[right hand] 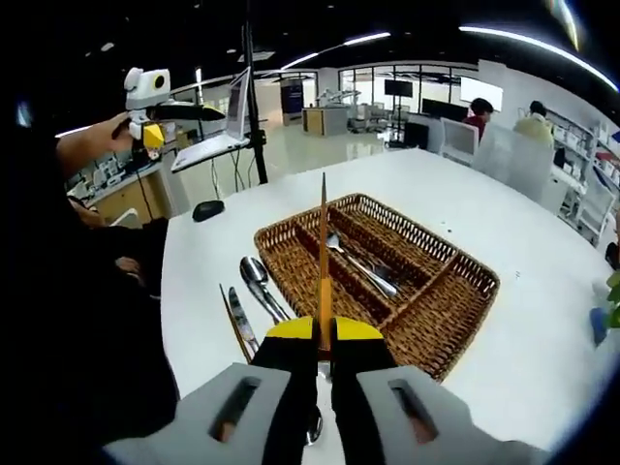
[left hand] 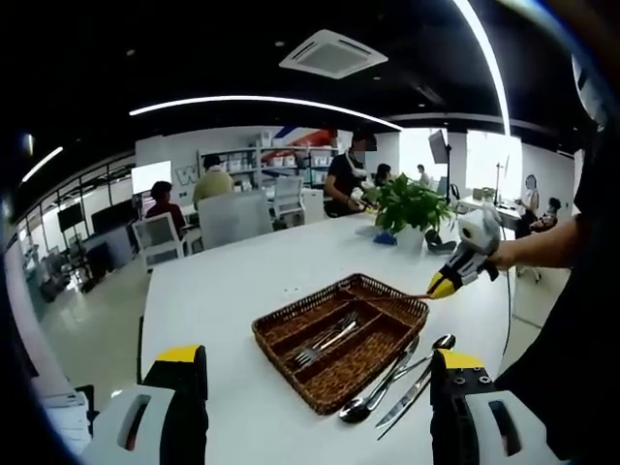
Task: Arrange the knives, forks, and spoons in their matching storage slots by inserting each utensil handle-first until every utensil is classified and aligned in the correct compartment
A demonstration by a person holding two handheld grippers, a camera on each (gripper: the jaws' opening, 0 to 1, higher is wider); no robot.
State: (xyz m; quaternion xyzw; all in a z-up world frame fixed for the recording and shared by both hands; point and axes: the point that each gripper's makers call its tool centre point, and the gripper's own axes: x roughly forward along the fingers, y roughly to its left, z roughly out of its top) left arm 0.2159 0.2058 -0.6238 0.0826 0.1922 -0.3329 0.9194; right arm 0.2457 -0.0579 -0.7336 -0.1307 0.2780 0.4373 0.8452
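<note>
One knife (right hand: pixel 324 254) is being gripped in the closed right gripper (right hand: pixel 324 341), its long axis pointing toward twelve o'clock over the wicker tray (right hand: pixel 455 312); the left gripper (left hand: pixel 315 373) is hanging open.

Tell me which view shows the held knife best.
The right gripper view: the knife runs up from the shut right gripper over the basket. The left gripper view shows it far off, thin and partly hidden.

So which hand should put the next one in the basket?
Probably the right. The right gripper is shut on a knife held over the wicker basket. The left gripper is open, with nothing between its jaws, back from the spoons on the table.
</note>
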